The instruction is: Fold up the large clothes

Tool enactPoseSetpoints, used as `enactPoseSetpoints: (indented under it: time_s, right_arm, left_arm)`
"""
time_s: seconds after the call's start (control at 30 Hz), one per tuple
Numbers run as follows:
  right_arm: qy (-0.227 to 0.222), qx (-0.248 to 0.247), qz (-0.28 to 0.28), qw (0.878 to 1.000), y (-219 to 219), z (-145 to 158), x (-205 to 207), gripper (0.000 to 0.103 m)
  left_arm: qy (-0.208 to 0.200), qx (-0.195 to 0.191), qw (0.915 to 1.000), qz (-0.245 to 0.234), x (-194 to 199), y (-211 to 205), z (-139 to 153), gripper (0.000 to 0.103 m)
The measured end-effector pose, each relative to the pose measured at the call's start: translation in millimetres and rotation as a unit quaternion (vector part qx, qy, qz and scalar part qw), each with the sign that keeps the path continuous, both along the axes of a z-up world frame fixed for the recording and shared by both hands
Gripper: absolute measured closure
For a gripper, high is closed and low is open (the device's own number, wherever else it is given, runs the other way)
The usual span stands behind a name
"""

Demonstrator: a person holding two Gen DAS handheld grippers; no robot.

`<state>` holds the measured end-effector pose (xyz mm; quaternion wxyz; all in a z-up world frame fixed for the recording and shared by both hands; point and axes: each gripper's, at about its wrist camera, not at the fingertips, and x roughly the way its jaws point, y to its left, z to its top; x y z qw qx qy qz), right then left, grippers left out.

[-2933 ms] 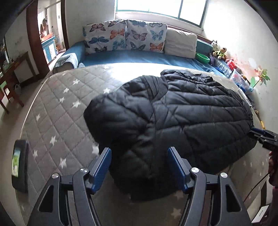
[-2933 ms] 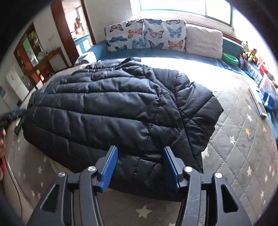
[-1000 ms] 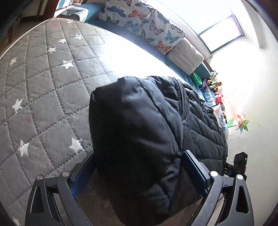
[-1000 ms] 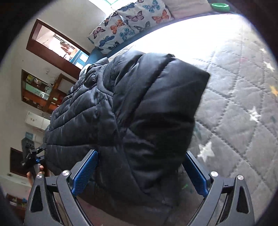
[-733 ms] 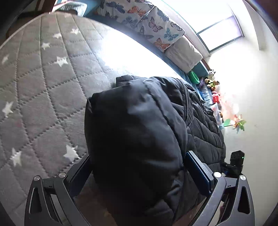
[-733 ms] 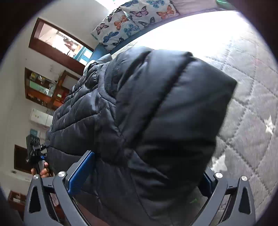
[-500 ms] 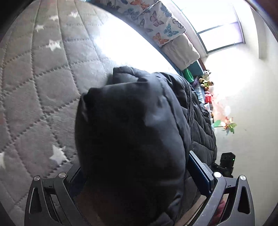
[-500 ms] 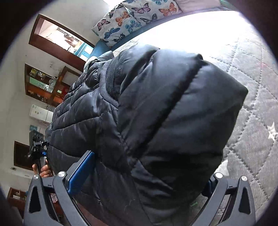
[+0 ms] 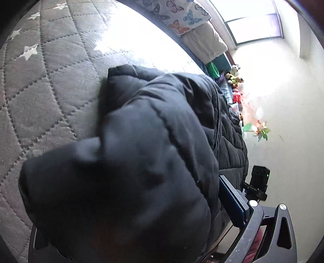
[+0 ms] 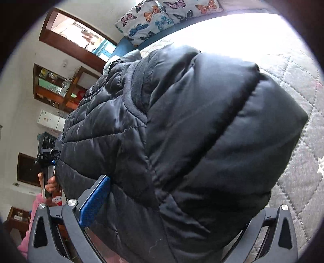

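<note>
- The black puffer jacket (image 9: 129, 172) lies on the grey quilted bed (image 9: 50, 85), its near corners bulging into both sets of tongs.
- Left tongs (image 9: 129, 226) and right tongs (image 10: 172, 218) stand wide apart — fabric between them, not yet pinched.
- Judgement: bite deep before closing; padding slips.
- Only the right view shows the hand (image 10: 50, 184) holding the other tongs; the left view shows toys (image 9: 235, 75) at the bed's far edge.

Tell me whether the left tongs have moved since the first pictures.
Yes. The left tongs have pushed forward and rolled. The black jacket now fills their view, and the butterfly pillows have slid toward the upper edge.
</note>
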<state>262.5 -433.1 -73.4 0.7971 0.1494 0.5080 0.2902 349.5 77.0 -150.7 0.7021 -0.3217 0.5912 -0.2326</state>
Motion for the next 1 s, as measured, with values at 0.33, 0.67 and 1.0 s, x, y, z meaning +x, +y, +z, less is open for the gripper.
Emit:
enactPoseSetpoints:
  time_s: [0.33, 0.67, 1.0]
  right_arm:
    - [0.006, 0.002, 0.018, 1.0, -1.4, -0.3, 4.5, 0.0]
    - [-0.012, 0.047, 0.013, 0.999, -1.0, 0.6, 1.0, 0.0]
    - [0.007, 0.051, 0.012, 0.999, -21.1, -1.2, 1.6, 0.012]
  left_arm:
    - [0.006, -0.003, 0.9999, -0.014, 3.4, -1.8, -4.3, 0.0]
    - [-0.013, 0.021, 0.9994, -0.024, 6.2, -29.7, 9.6, 0.0]
    - [-0.006, 0.026, 0.9992, -0.03, 7.2, -28.5, 0.2, 0.0]
